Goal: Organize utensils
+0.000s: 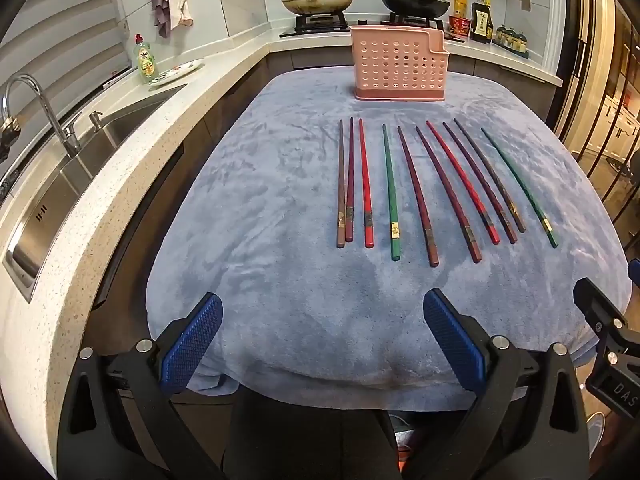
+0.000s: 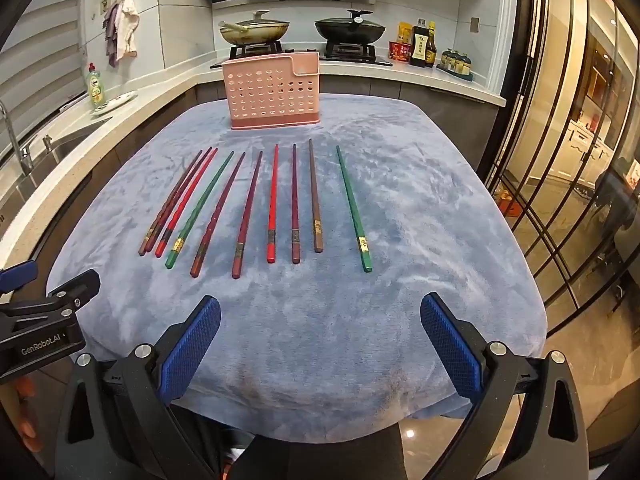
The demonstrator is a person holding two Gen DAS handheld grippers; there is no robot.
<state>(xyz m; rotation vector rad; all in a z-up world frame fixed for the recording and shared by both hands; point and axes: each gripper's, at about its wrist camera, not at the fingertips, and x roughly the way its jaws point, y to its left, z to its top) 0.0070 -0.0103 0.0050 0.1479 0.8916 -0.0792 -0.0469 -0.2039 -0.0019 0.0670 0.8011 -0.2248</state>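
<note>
Several chopsticks, red, green, brown and dark maroon, lie side by side on a blue cloth [image 1: 260,264] over the table, tips pointing away; one green chopstick [image 1: 390,192] lies mid-row, and another green chopstick [image 2: 354,208] is at the far right. A pink perforated utensil holder [image 1: 398,64] stands upright behind them, also in the right wrist view [image 2: 274,94]. My left gripper [image 1: 322,336] is open and empty above the cloth's near edge. My right gripper [image 2: 320,336] is open and empty, beside the left one.
A steel sink [image 1: 76,176] with faucet sits in the counter to the left. A dish soap bottle [image 1: 146,60] and a plate stand behind it. Two lidded pans [image 2: 256,32] sit on the stove at the back, sauce bottles to their right. Glass doors [image 2: 580,160] are on the right.
</note>
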